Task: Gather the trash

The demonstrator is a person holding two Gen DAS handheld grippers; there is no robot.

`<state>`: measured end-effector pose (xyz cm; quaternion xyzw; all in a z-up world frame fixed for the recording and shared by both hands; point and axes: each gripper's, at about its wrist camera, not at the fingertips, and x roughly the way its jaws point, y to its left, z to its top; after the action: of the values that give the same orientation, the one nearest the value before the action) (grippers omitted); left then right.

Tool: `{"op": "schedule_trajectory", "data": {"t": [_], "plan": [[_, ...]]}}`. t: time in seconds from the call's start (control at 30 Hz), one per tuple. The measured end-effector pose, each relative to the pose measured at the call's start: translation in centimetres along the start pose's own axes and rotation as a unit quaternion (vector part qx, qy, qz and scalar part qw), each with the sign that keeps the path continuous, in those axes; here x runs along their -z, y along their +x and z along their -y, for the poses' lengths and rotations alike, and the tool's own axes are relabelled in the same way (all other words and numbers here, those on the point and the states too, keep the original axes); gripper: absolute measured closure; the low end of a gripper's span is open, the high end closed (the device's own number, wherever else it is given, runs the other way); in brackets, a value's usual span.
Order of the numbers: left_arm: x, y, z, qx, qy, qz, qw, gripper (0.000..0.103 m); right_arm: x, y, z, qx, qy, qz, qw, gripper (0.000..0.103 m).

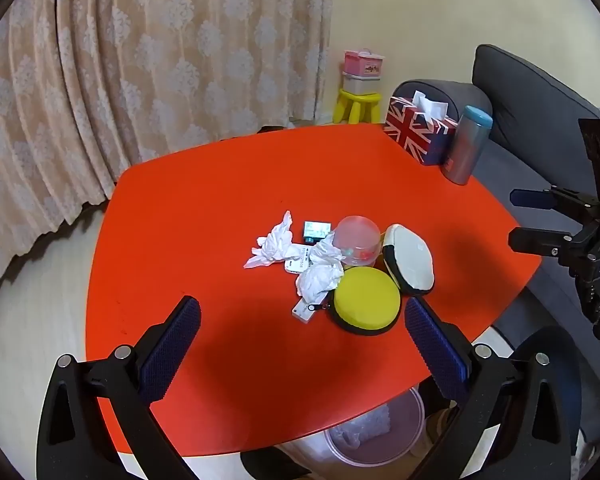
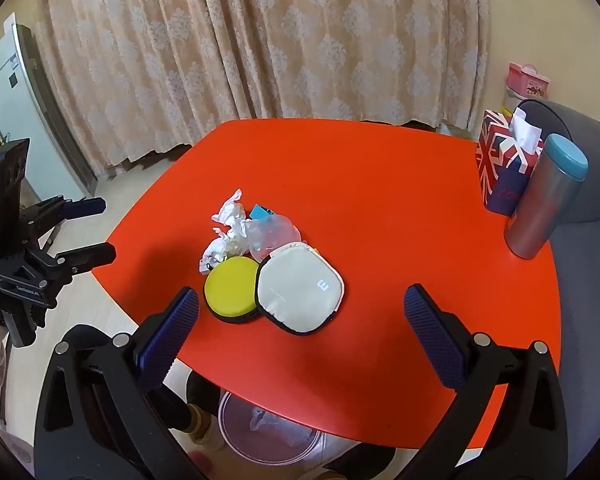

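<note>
From the left wrist view, the left claw (image 1: 302,322) hangs spread wide above the near part of the red surface (image 1: 204,208), holding nothing. The trash sits in the middle of the frame: one crumpled tissue (image 1: 274,242) toward the left of the pile, a second crumpled tissue (image 1: 320,276) lower, touching the yellow round pouch (image 1: 367,307). A clear plastic cup (image 1: 358,240) lies among them, with a white pouch (image 1: 410,258) to its right, a small dark packet (image 1: 317,230) behind and a white tag (image 1: 306,312) in front. A clear bin (image 1: 376,428) shows under the surface's near edge, at the bottom of the frame. To do the pickup well, I judge the claw should come down over one tissue only, straddle its bulk, and close gently so the pouches are not dragged along. The right claw (image 1: 518,220) appears at the right edge, its fingers apart and empty.

From the right wrist view, the right claw (image 2: 302,312) is likewise spread and empty, angled down toward the surface's (image 2: 380,184) near edge. The tissues (image 2: 230,222) lie left of centre, behind the yellow pouch (image 2: 230,294) and the white pouch (image 2: 300,294), which overlap. The bin (image 2: 268,436) sits below, at bottom centre. The left claw (image 2: 96,228) hovers open at the left edge. A tissue box (image 2: 500,168) and a tumbler (image 2: 544,204) stand well apart at the right.
</note>
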<state>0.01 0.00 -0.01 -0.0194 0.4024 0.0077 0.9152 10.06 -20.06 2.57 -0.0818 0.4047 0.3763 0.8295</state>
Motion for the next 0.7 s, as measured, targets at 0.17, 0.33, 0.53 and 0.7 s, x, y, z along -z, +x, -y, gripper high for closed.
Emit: {"op": "schedule_trajectory", "data": {"t": [0.17, 0.33, 0.53, 0.7], "plan": [[0.0, 0.0, 0.0, 0.003, -0.002, 0.001, 1.0000, 0.005, -0.1, 0.2, -0.1, 0.000, -0.001, 0.003, 1.000, 0.003], [0.2, 0.3, -0.1, 0.005, -0.003, 0.001, 1.0000, 0.005, 0.0, 0.1, 0.1, -0.001, 0.005, 0.005, 1.000, 0.003], [0.4, 0.2, -0.2, 0.001, 0.005, 0.003, 1.0000, 0.005, 0.0, 0.9, 0.4, 0.011, -0.005, -0.008, 1.000, 0.003], [0.5, 0.2, -0.2, 0.003, 0.003, 0.003, 1.0000, 0.005, 0.1, 0.5, 0.0, 0.011, -0.007, -0.010, 1.000, 0.003]]}}
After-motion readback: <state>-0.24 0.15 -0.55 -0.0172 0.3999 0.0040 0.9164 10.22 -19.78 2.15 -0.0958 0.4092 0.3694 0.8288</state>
